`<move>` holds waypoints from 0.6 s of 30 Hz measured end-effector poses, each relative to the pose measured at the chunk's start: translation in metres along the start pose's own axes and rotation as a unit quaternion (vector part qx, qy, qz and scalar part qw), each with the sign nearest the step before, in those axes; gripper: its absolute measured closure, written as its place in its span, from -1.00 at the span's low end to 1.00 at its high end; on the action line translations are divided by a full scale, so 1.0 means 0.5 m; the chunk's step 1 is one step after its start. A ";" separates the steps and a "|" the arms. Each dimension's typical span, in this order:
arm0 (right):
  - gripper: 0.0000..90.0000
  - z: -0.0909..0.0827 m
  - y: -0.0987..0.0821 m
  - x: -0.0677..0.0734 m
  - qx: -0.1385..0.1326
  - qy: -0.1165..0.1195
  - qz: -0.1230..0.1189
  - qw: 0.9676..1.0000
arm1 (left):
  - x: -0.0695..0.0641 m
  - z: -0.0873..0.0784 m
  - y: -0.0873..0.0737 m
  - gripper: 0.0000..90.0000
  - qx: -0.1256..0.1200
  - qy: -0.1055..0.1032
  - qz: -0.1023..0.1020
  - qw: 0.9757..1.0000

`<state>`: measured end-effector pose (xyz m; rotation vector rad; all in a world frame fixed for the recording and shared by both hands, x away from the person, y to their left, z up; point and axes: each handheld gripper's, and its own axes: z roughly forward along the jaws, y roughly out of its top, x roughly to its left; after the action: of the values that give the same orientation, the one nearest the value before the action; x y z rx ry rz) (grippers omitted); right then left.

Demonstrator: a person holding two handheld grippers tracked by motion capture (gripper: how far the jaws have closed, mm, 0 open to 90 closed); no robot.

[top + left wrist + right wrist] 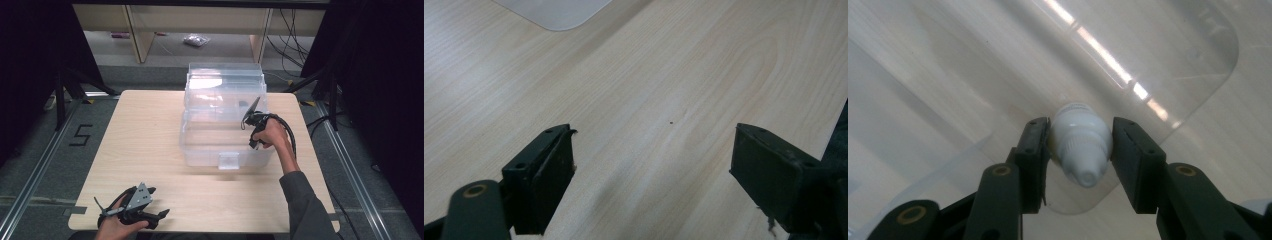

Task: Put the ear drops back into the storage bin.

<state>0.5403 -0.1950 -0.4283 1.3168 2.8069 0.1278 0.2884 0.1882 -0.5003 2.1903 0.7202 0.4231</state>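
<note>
Bottle: you have a small white plastic dropper bottle [1081, 145] with a ribbed collar and a blunt nozzle tip.
Where: it sits between the pads of your right hand-held gripper [1081, 150], over the clear plastic storage box [225, 125] on the pale wooden surface [145, 150].
Right grip: the jaws pinch the bottle on its two sides.
Left grip: your left hand-held gripper [651, 170] rests at the surface's near edge, jaws spread over bare wood.
Hard to see: in the high view the bottle is too small to make out; its base is hidden.
Axis: the long axis runs along the jaws, nozzle pointing back toward your hand.
</note>
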 end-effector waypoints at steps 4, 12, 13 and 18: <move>0.22 -0.005 -0.001 0.003 -0.006 -0.002 0.004 1.000 | 0.000 0.000 0.000 -0.62 0.000 -0.001 0.000 1.000; 0.04 -0.029 -0.013 -0.002 -0.030 -0.007 0.003 1.000 | 0.001 0.000 0.000 -0.62 0.001 0.000 0.002 1.000; 0.04 -0.029 -0.015 -0.007 -0.043 -0.006 -0.013 0.999 | 0.001 0.001 0.001 -0.62 0.006 0.007 0.005 1.000; 0.03 -0.046 -0.026 -0.008 -0.055 -0.001 -0.007 0.998 | 0.002 0.001 0.000 -0.62 0.005 0.004 0.007 1.000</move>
<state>0.5315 -0.2077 -0.4064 1.2728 2.7631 0.2765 0.2896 0.1887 -0.5003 2.2047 0.7126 0.4371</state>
